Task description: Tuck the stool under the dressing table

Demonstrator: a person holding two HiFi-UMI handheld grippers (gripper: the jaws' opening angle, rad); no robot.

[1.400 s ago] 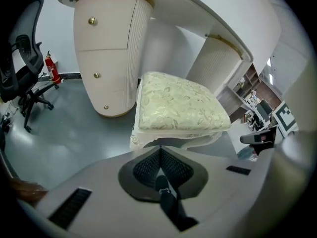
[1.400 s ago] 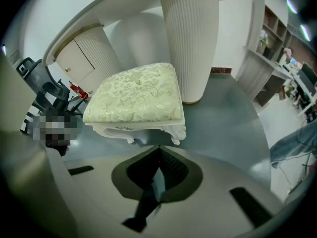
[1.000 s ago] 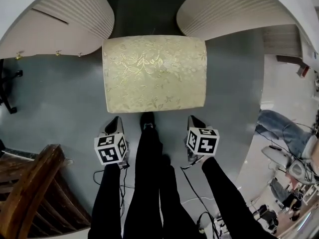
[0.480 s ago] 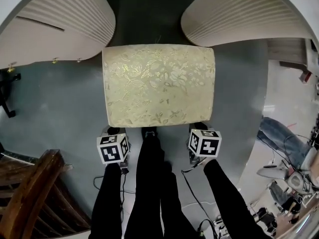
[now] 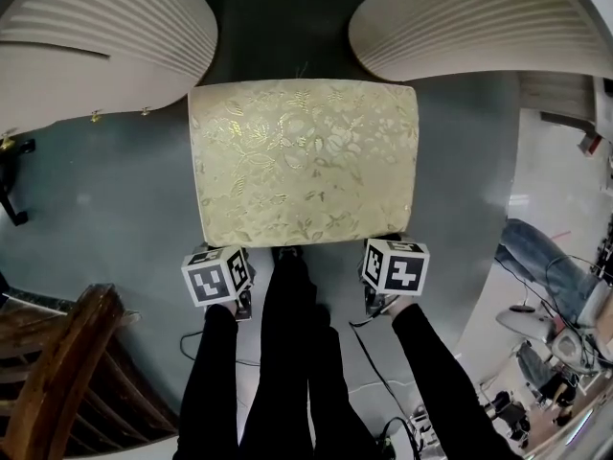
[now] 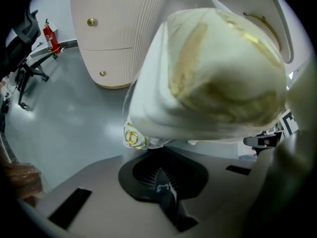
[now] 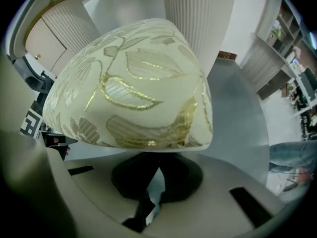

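Note:
The stool (image 5: 305, 161) has a cream cushion with gold flowers and stands on the grey floor in front of the dark gap between the dressing table's two ribbed pedestals (image 5: 105, 36) (image 5: 460, 27). Both marker cubes (image 5: 216, 276) (image 5: 394, 264) sit against the stool's near edge, and the jaw tips are hidden under it in the head view. My left gripper (image 6: 161, 175) is shut, its tips just below the cushion's near left corner (image 6: 218, 78). My right gripper (image 7: 157, 170) is shut, close under the near right corner (image 7: 143, 88). Nothing is held in either.
A dark wooden chair (image 5: 57, 372) stands at the lower left. Black-clad legs (image 5: 287, 353) and floor cables (image 5: 374, 372) lie behind the grippers. Another person's jeans leg (image 5: 546, 257) is at the right, and a chair base (image 5: 10, 175) at the left edge.
Both grippers have moved forward from a gap behind the stool to its near edge, so their tips no longer show from above. The stool looks larger in view.

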